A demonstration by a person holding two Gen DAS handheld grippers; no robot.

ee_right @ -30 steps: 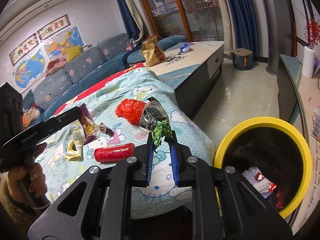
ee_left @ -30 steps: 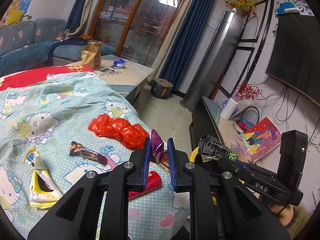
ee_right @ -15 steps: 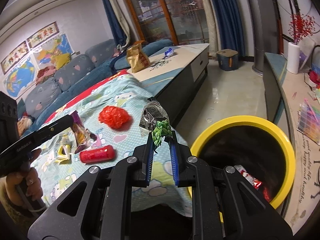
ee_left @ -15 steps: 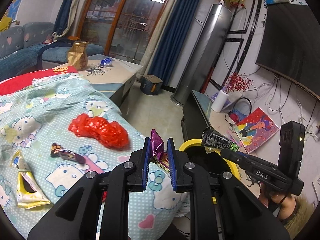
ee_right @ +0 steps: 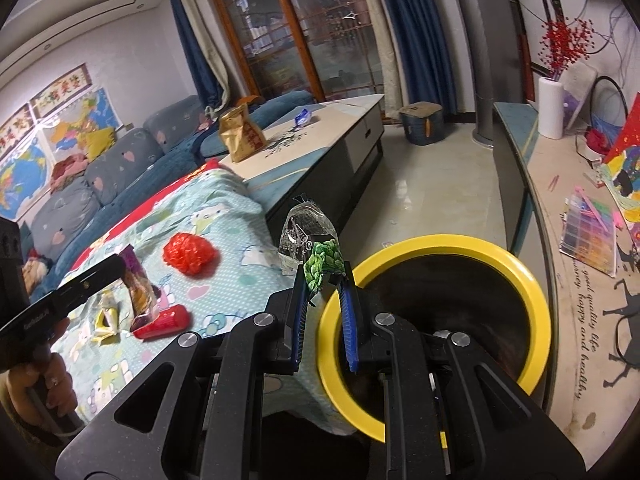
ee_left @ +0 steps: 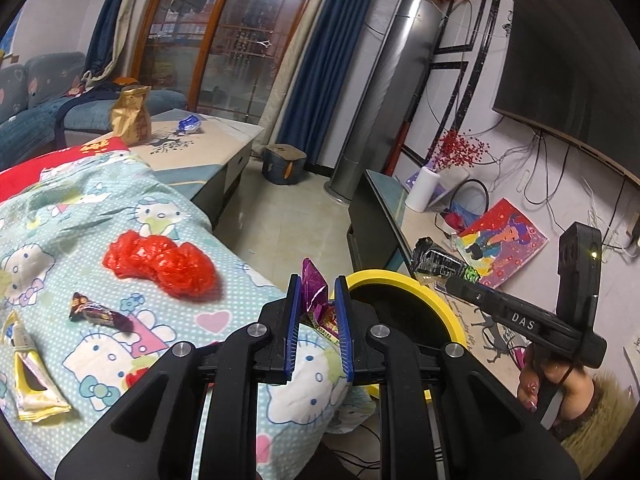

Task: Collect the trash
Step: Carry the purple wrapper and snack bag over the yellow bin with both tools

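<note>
Presently, left wrist view: left gripper (ee_left: 317, 312) clamped on purple wrapper (ee_left: 313, 288), standing upright; yellow-rimmed bin (ee_left: 420, 292) lies just ahead-right, past bed (ee_left: 60, 232) edge. Right tool reads "DAS".

Right wrist view: right gripper (ee_right: 325, 307) pinching clear/green wrapper (ee_right: 310, 246), upright, at bin rim (ee_right: 460, 242); nearer of the two. Floor decal: "good happy and healthy life".

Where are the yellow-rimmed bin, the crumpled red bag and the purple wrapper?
yellow-rimmed bin (ee_right: 536, 284), right wrist view, right side of its rim.
crumpled red bag (ee_left: 160, 260), left wrist view, its middle.
purple wrapper (ee_left: 312, 286), left wrist view, its upper foil.
</note>
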